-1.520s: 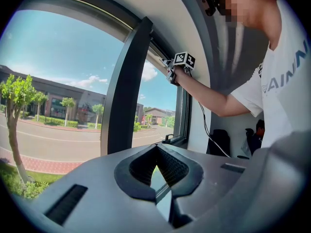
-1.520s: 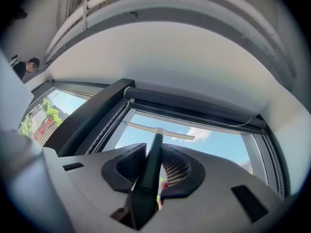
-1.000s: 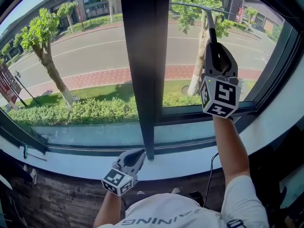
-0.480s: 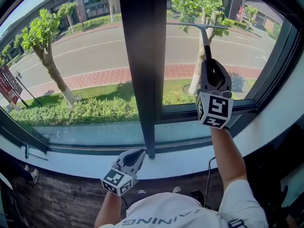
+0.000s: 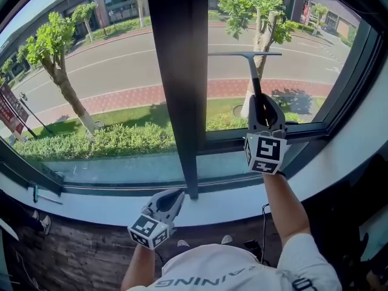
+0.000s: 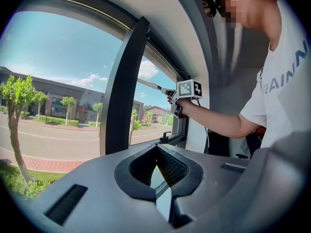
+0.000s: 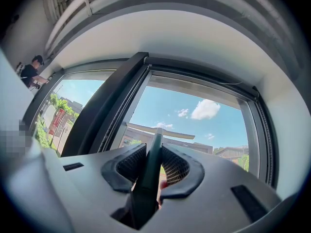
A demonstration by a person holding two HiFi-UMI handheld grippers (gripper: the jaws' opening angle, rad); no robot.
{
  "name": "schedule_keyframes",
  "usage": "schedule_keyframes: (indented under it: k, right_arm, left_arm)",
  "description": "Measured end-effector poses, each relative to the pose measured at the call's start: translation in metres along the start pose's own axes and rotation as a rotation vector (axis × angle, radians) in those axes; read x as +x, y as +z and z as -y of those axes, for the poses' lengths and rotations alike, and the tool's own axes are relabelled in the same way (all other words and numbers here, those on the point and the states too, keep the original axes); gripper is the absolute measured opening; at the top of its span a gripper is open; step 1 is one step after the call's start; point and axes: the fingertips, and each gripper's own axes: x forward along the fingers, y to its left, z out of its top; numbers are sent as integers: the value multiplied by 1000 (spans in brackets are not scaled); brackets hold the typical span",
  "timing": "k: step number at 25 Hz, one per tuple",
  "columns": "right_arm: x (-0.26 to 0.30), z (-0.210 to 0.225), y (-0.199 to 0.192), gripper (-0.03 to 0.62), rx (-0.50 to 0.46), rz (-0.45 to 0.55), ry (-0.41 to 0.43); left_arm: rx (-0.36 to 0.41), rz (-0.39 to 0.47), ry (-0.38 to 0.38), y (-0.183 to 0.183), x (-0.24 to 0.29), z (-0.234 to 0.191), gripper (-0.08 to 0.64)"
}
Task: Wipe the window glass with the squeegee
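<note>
We hold the squeegee (image 5: 252, 71) upright on the right pane of the window glass (image 5: 315, 53). Its handle runs up from our right gripper (image 5: 262, 111), and its blade lies level across the top. That gripper's fingers clamp the handle, with our forearm reaching up over the sill (image 5: 230, 206). Our left gripper (image 5: 173, 197) sits low by the sill, at the foot of the window post (image 5: 179, 71), its fingers closed on nothing.

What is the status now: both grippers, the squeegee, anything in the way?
Right gripper shut on squeegee, blade on the right pane. Left gripper shut, empty, low by the sill. Dark mullion left of the blade, not blocking.
</note>
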Motion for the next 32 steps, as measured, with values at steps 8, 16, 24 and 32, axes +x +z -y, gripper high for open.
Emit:
schedule_keyframes:
  k: [8, 16, 24, 32]
  right_arm:
    - [-17, -12, -42, 98, 0, -76, 18]
    - [-33, -26, -81, 98, 15, -156, 41]
    - [-46, -36, -120, 98, 25, -220, 51]
    - [-62, -52, -162, 98, 37, -317, 75]
  left_arm:
    - [1, -7, 0, 0, -2, 5, 14]
    - [6, 11, 4, 2, -4, 8, 14]
    - [6, -1, 12, -1, -4, 7, 14]
    - [1, -7, 8, 0, -4, 8, 14]
